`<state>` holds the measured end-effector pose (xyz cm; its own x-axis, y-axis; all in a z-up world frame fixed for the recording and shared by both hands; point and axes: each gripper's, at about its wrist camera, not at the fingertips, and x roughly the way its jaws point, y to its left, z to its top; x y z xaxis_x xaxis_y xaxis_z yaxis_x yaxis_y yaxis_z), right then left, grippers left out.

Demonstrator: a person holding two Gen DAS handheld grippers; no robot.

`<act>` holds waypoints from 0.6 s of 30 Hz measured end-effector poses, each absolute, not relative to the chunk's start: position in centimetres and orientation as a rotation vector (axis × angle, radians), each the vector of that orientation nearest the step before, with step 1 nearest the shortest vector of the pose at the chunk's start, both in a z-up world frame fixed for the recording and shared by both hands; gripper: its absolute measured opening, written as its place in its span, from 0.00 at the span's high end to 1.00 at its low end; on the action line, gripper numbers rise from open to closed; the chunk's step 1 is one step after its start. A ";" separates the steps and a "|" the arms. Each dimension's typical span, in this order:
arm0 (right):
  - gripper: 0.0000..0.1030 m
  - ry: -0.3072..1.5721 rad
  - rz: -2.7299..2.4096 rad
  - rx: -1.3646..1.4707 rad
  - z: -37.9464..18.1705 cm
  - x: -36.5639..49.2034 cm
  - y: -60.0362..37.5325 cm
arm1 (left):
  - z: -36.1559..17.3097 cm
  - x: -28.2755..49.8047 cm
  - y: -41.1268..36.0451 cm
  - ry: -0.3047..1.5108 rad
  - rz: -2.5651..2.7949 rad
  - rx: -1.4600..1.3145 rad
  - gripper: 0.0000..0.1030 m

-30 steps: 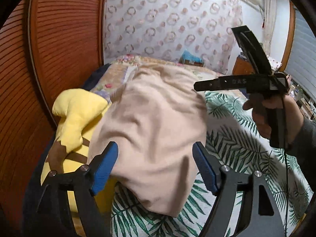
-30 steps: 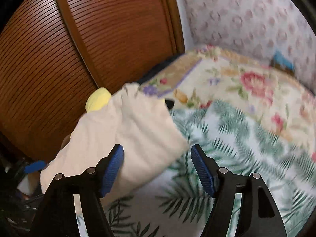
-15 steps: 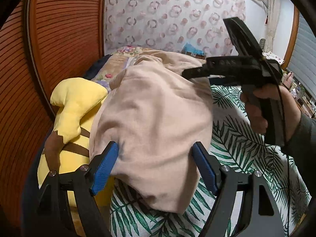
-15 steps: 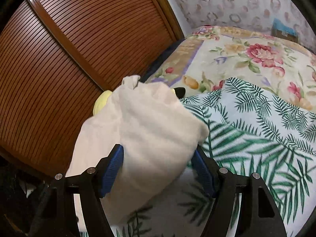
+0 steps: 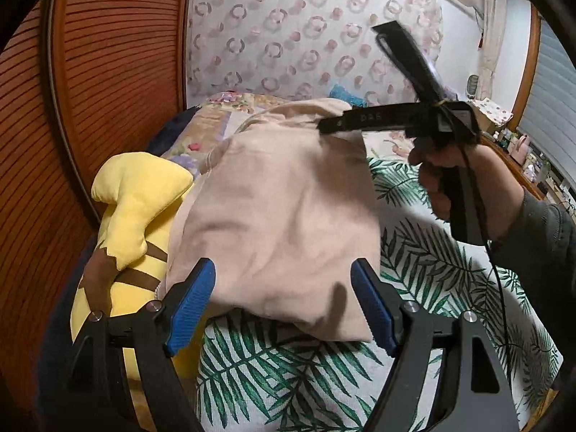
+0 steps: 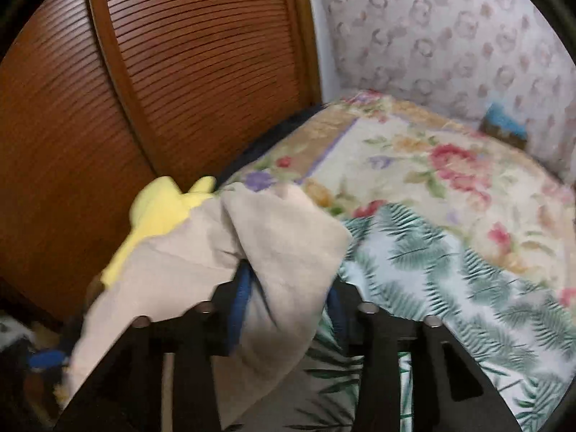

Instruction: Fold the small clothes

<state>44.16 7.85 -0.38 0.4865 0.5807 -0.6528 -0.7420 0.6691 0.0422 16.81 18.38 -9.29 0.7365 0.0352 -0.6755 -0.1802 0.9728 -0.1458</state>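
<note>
So your right tool (image 6: 288,298) is clamped on the beige garment (image 5: 280,223), your left tool (image 5: 284,306) stands apart around its near edge; no fold looks made yet.

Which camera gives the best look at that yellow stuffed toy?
The left wrist view. There the yellow stuffed toy shows sharply, with its brown stripes, lying beside the beige garment. The right wrist view is blurred and shows only a yellow part of it poking out behind the cloth.
</note>
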 end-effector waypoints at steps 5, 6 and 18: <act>0.51 0.627 0.778 -0.294 -0.6 43.9 7.9 | -10.9 17.2 17.9 0.803 0.117 -0.176 0.24; 0.51 0.618 0.768 -0.305 -0.5 43.7 8.1 | -11.0 17.1 17.9 0.808 0.118 -0.170 0.24; 0.51 0.630 0.685 -0.308 -1.2 44.7 7.7 | -11.6 17.0 17.0 0.835 0.138 -0.111 0.24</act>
